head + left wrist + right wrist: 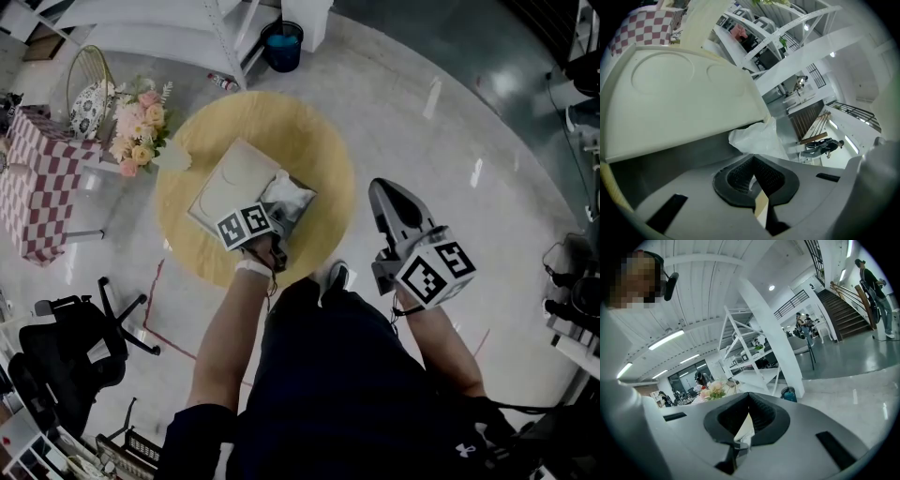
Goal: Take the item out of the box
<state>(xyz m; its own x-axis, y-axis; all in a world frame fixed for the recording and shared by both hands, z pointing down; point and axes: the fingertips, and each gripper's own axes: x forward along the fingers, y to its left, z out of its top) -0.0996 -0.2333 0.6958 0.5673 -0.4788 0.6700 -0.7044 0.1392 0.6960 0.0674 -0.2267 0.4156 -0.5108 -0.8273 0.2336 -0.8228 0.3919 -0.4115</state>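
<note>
Yellow table (pixel 323 141), flowers (pixel 141 127) near open box (pixel 234 183)

left gripper (pixel 754 174) reaches forward, fingers together; right gripper (pixel 387 192) held aside, fingers together too.

The lid (pixel 232 180) hid most of the inside of the box (pixel 300 220). Beside that lid, the crumpled white bag (pixel 289 197) concealed whatever it held.

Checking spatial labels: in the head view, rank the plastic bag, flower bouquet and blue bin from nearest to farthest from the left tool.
1. Plastic bag, in the box beside the left tool.
2. Flower bouquet, upper left.
3. Blue bin, top centre.
</note>
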